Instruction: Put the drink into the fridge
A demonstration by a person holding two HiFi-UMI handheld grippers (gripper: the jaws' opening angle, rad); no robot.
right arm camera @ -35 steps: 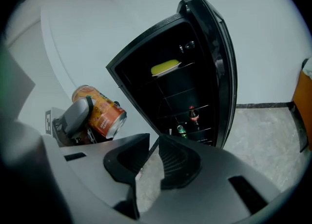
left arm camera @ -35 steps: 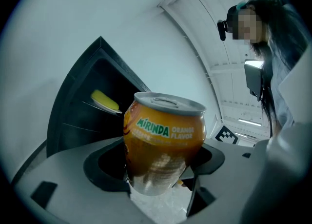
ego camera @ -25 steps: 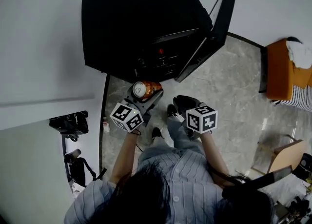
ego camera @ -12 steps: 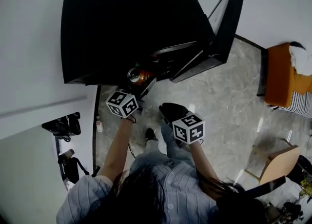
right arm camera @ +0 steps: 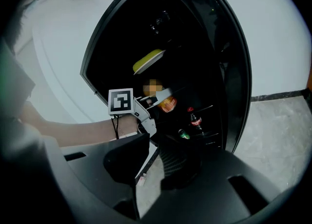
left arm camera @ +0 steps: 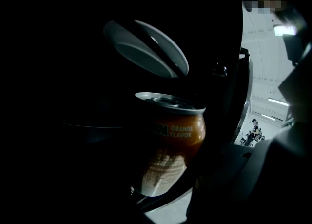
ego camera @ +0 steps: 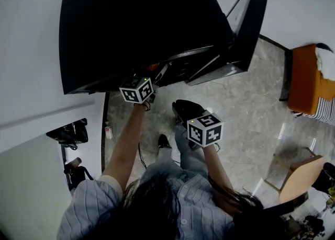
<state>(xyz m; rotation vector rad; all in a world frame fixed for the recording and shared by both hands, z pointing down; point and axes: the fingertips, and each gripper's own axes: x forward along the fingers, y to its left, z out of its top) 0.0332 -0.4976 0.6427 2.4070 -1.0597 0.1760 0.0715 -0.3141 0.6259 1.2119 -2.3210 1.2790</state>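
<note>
Reaching out with your left arm, nearly straight toward the upper middle of the head view, you have the left gripper [right arm camera: 160,101] pinching the orange aluminium drink can [left arm camera: 170,140] by its sides. The can is roughly upright, top rim showing. It is already within the dark opening of the black boxy fridge [ego camera: 136,24], below a pale shallow dish [left arm camera: 146,47] on an upper shelf. The carrying looks mostly done. Whether the can's base rests on a shelf is too dark to tell, so setting it down, letting go and drawing back are probably still ahead. A red-capped cola bottle [right arm camera: 195,119] stands lower inside, apart from the can. Further right, your right gripper [right arm camera: 152,174] hangs back near your body with its jaws spread and nothing between them, the elbow bent. The black fridge door [ego camera: 251,19] stands swung open at the upper right.
</note>
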